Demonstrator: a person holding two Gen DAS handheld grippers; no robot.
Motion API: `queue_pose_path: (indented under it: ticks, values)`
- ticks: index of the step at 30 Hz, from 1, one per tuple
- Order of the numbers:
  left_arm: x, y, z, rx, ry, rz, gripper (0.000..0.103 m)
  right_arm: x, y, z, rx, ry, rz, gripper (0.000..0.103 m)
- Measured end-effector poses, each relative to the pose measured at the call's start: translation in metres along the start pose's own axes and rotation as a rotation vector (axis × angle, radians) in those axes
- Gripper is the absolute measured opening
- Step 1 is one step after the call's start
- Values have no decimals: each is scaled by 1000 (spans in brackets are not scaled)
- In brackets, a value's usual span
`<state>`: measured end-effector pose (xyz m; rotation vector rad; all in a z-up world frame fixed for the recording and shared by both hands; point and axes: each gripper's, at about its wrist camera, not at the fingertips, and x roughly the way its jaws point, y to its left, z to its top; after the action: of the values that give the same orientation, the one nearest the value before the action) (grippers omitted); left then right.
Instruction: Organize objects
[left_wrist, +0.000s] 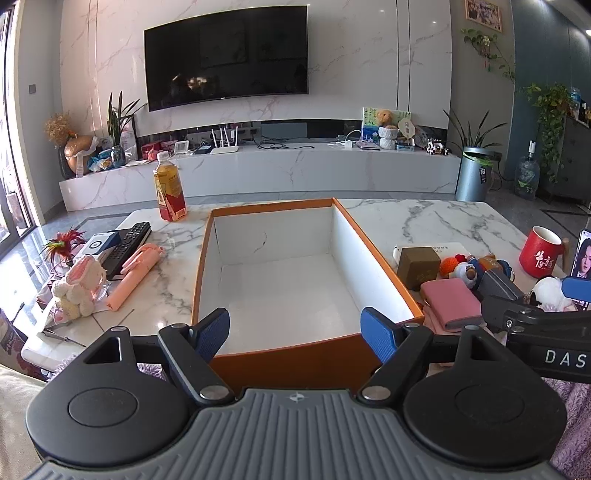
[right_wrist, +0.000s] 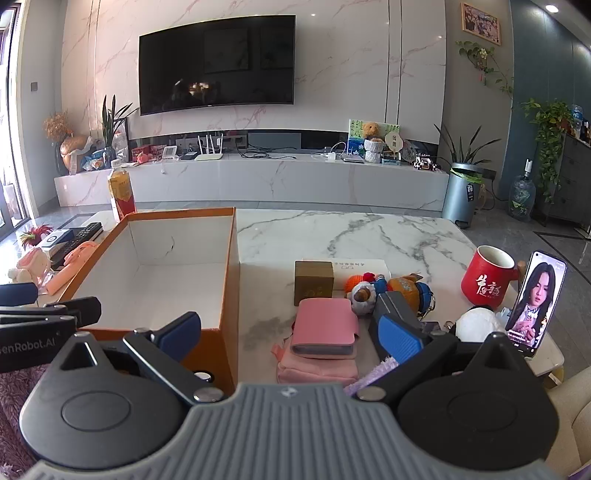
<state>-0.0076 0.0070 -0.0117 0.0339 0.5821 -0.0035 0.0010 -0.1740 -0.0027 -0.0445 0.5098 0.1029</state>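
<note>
An empty orange box (left_wrist: 369, 236) with a white inside stands on the marble table; it also shows at the left in the right wrist view (right_wrist: 231, 266). My left gripper (left_wrist: 295, 332) is open and empty over the box's near edge. My right gripper (right_wrist: 291, 332) is open and empty just above a pink wallet (right_wrist: 325, 326) that lies on a pink pouch (right_wrist: 314, 369). Right of the box lie a brown cube box (right_wrist: 314, 282), small plush keychains (right_wrist: 388, 290) and a white plush ball (right_wrist: 478, 325). The wallet also shows in the left wrist view (left_wrist: 452, 302).
A red mug (right_wrist: 487, 277) and a propped phone (right_wrist: 537, 302) stand at the right. Left of the box are a tea bottle (left_wrist: 169, 188), a remote (left_wrist: 129, 245), a pink selfie stick (left_wrist: 135, 275) and a knitted bunny (left_wrist: 79, 290). A TV console lies beyond the table.
</note>
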Motion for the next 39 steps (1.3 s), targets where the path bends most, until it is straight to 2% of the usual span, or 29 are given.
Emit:
queue_pose_path:
  ticks: [39]
  values:
    - [4, -6, -3, 26, 17, -13, 92, 12, 2, -6, 1, 26, 6, 102]
